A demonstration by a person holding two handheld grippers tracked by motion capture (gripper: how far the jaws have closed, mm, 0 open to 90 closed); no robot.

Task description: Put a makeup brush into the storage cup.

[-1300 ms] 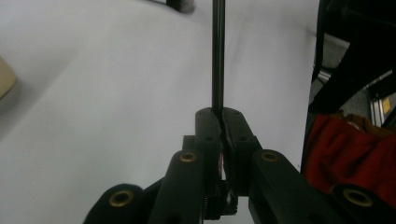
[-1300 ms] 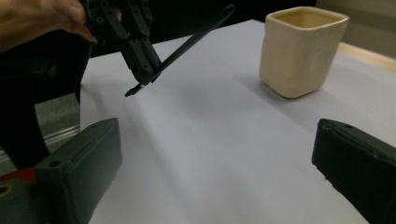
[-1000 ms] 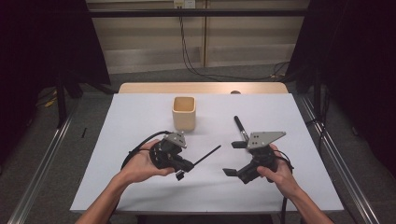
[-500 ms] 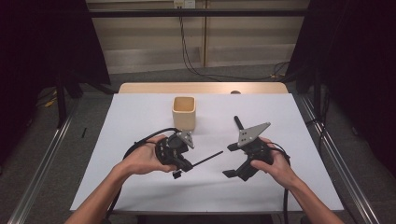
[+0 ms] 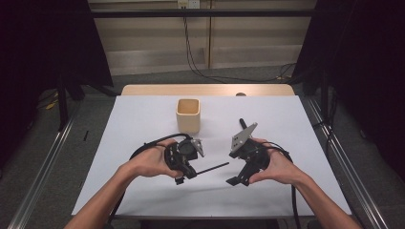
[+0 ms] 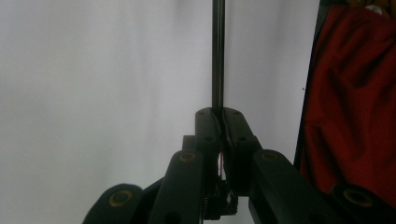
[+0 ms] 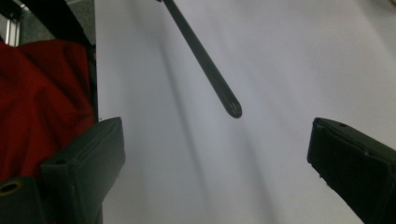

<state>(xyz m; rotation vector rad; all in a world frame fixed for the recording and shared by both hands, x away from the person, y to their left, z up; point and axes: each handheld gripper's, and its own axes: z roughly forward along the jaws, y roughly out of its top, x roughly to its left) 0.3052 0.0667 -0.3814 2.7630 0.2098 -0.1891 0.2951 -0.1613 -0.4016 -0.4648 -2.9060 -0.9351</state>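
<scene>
Pinching a thin black rod [image 5: 212,168] level above the counter [image 5: 286,119], the left claw [image 5: 191,172] offers it toward the wide-open, empty right claw [image 5: 234,180], which should next close on its tip.

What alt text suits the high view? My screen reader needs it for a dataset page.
Two hands hold tools over a white table: the left tool is shut on a thin black rod that points at the open right tool. A beige cup stands behind them.
</scene>
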